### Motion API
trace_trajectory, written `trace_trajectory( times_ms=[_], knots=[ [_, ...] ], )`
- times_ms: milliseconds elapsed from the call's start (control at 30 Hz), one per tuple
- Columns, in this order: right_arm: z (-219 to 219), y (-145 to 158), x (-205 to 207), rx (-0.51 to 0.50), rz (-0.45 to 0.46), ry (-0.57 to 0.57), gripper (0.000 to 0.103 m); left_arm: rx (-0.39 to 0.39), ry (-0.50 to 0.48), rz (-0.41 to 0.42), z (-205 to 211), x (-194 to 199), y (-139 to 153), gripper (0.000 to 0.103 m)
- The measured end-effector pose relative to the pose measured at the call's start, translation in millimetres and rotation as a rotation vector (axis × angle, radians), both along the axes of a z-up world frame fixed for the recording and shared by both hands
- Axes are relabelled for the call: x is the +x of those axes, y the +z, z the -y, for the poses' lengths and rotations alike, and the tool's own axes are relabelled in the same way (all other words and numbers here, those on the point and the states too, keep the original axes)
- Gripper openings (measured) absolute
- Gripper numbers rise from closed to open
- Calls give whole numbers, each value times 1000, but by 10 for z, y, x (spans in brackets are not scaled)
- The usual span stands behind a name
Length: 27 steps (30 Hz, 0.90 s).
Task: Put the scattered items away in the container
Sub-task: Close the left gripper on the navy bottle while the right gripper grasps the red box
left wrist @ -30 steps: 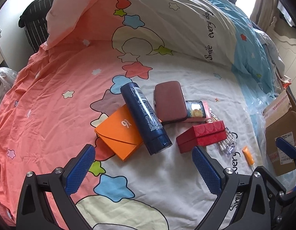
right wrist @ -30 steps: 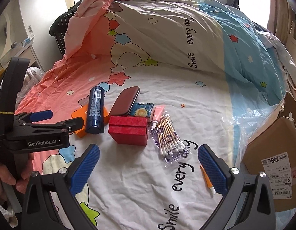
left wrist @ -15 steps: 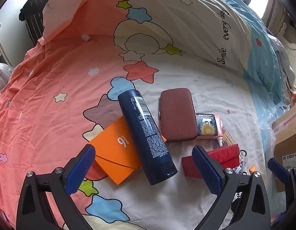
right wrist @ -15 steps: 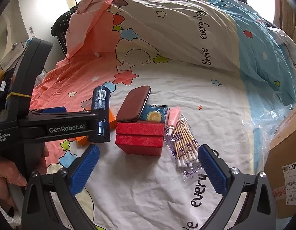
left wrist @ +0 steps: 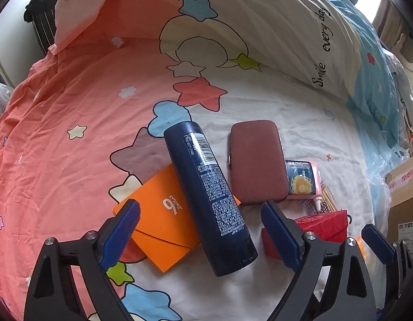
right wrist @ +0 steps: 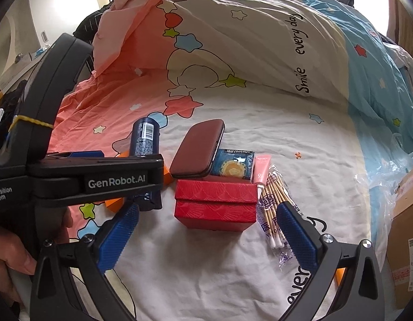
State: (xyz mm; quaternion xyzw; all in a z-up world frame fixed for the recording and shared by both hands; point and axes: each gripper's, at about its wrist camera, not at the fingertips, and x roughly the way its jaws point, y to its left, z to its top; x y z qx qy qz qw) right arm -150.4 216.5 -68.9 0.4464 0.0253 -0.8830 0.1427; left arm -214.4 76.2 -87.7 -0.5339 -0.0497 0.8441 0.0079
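The left gripper (left wrist: 199,227) hangs over the bed (left wrist: 72,123) with its fingers (left wrist: 120,234) wide but closing; the dark blue bottle (left wrist: 209,195) lies between them, cap end toward 5 o'clock, pads not touching it. The bottle rests across an orange envelope (left wrist: 158,227). At its 3 o'clock lies a maroon case (left wrist: 255,161).

The right gripper (right wrist: 206,234) stands wide with nothing gripped; a red box (right wrist: 215,203) sits just ahead between its fingers (right wrist: 116,238), untouched. A cotton swab packet (right wrist: 271,208) lies at the box's 3 o'clock, beside the right-hand pad. A cardboard box (right wrist: 404,214) stands off the bed's edge at 3 o'clock.
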Motion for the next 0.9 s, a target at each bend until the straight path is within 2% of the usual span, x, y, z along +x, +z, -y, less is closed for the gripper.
trace_trajectory(
  times_ms=[900],
  knots=[
    [102,-161,-147,-15,15,-4,103,1,26,14,85,-190,-178,94]
  ],
)
